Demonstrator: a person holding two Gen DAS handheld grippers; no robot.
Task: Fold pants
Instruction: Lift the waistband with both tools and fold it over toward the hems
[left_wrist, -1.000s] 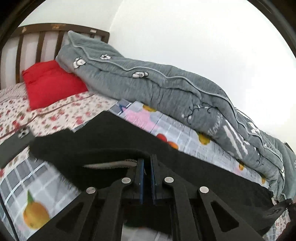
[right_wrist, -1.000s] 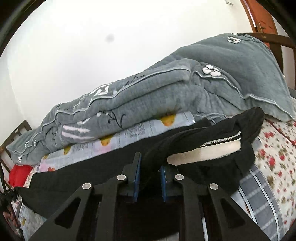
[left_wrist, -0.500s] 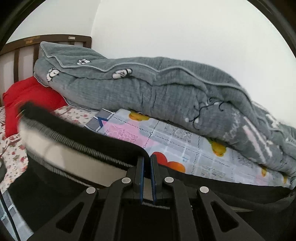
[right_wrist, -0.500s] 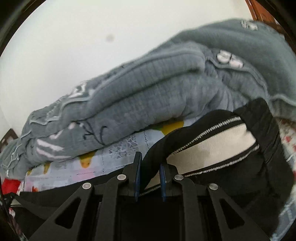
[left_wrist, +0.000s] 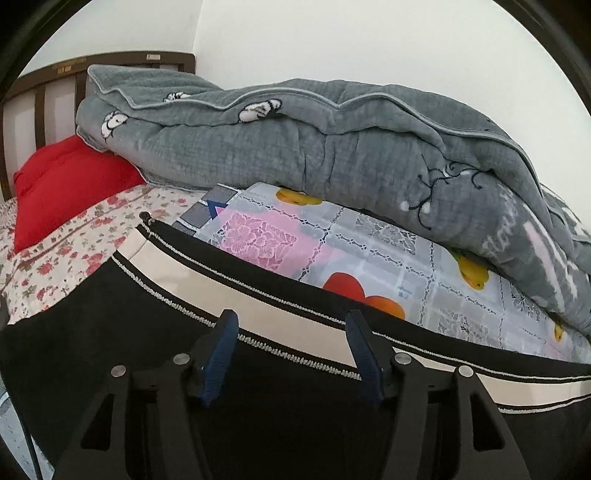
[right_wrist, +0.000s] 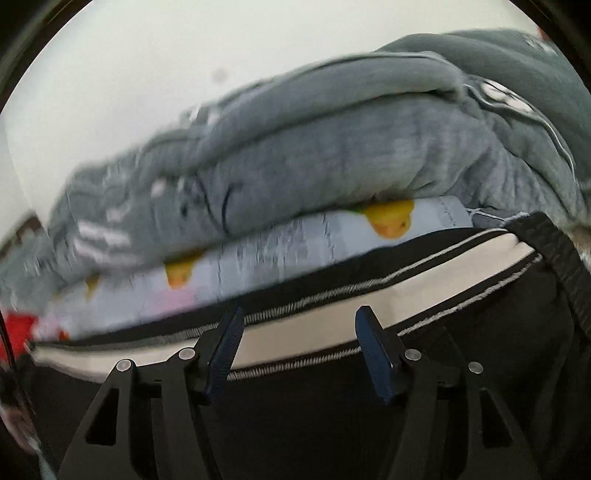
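The black pants with a cream side stripe edged in white stitching lie flat on the bed, stretched across both views. My left gripper is open just above the pants, its blue-padded jaws apart over the stripe, holding nothing. My right gripper is open too, jaws apart over the same stripe, empty. The right wrist view is blurred by motion.
A bulky grey quilt lies along the wall behind the pants, also in the right wrist view. A fruit-print sheet and floral sheet cover the bed. A red pillow rests against the wooden headboard.
Both grippers were shut on the pants and carried the folded part toward the quilt. Now both have opened and let go, and the pants lie flat with the stripe straight.
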